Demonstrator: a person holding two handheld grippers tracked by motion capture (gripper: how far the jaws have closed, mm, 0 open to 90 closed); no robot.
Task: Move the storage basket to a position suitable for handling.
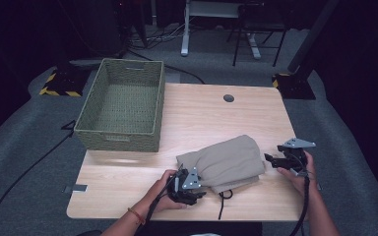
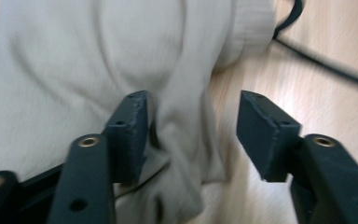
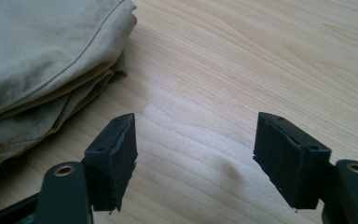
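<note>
Because my left gripper [image 1: 200,188] had its jaws parted with a ridge of the folded beige garment [image 1: 224,161] loose between them, I judged the fold could slump open if I pulled away carelessly. The garment lay on the table [image 1: 128,182], near its front edge, well apart from the woven basket [image 1: 123,105]. My right gripper [image 1: 270,158] hovered level just beside the garment's right end, jaws wide over bare wood, gripping nothing, and could snag that edge.

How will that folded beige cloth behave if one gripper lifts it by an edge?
The cloth is soft and creased, so it will probably droop and unfold. Its stacked layers may slide apart. Its dark cord would likely dangle.
</note>
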